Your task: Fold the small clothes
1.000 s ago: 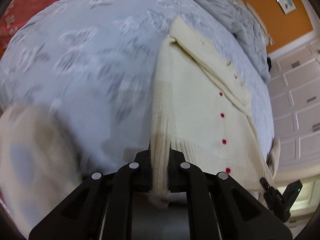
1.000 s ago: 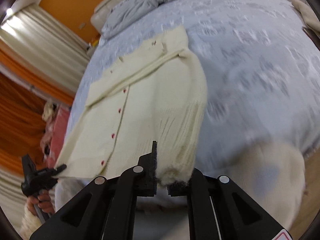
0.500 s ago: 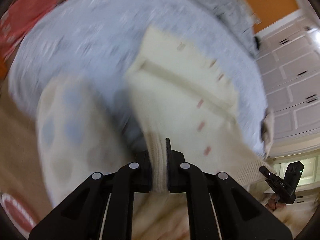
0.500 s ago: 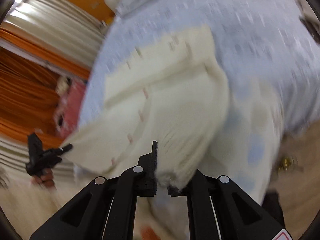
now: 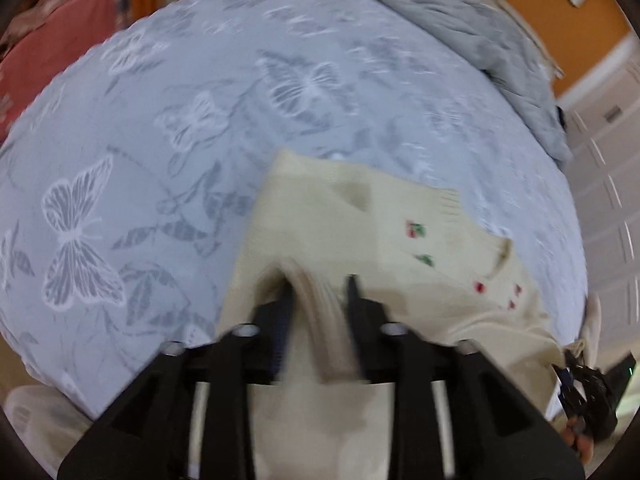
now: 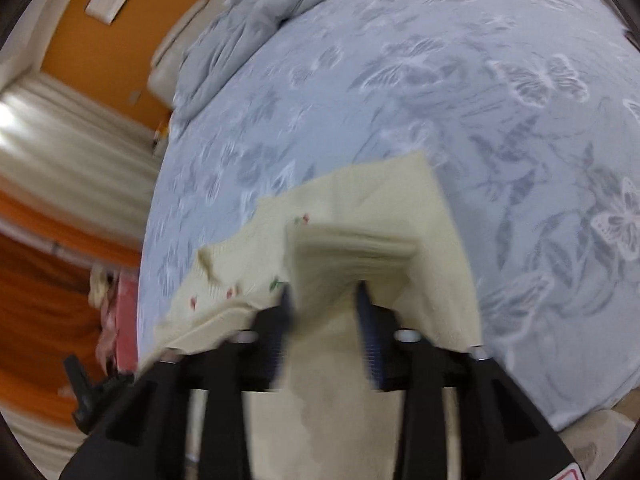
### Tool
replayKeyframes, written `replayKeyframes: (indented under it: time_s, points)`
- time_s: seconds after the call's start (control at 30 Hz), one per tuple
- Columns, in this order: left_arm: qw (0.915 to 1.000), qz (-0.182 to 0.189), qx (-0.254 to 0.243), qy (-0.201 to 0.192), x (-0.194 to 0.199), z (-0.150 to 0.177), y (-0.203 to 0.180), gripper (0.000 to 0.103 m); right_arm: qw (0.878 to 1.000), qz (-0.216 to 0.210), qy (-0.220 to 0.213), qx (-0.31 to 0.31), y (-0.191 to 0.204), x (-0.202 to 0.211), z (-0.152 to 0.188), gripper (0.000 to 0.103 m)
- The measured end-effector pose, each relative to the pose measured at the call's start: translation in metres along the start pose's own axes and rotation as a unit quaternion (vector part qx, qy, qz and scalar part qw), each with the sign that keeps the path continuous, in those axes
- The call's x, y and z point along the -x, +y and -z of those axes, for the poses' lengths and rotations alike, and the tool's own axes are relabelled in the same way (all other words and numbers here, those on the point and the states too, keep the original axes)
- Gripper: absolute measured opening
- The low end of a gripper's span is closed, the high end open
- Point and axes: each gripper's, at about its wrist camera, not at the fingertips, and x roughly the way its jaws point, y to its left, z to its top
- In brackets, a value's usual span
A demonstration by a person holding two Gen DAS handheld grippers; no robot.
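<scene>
Cardigan now lies doubled on the bedspread; our left gripper and right gripper, jaws parted since 1 second ago, loosely straddle its hem, fold nearly done.

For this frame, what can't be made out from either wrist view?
- Left wrist: motion blur hides whether the left hand-held gripper grips the cream cardigan or has let go.
- Right wrist: the right hand-held gripper is blurred likewise.
- Both: the cardigan's near edge is hidden behind the gripper bodies.
- Embroidery detail: blurred.
</scene>
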Motion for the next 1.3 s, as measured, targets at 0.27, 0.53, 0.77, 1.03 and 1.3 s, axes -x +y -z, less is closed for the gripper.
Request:
replayKeyframes:
  time_s: [0.27,0.53,0.77,1.03,1.3]
  points:
    - [0.9931,0.000,-0.069,-0.094,0.020,-0.001,-0.004,0.085,0.994,0.063,-0.011,0.088,-0.002,0.003,-0.007,0.076]
    - [0.9875,0.047,-0.139,-0.059,0.004,0.004,-0.024,0.089,0.983,0.103,0.032,0.149,0.009,-0.047,-0.007,0.077]
    - [0.9986,0.010,-0.052,0.005,-0.039,-0.015,-0.007,0.058,0.985,0.112,0.033,0.126,0.007,-0.056,-0.002,0.065]
    - [0.9984,0.043,-0.034,-0.015,0.004,-0.022,-0.016,0.009,0.997,0.009,-0.018,0.077,0.027,0.004,-0.004,0.008]
    - [0.9965,0.024,-0.052,-0.062,0.029,-0.083,-0.044,0.010,0.994,-0.012,-0.068,0.087,0.056,0.014,-0.071,0.009]
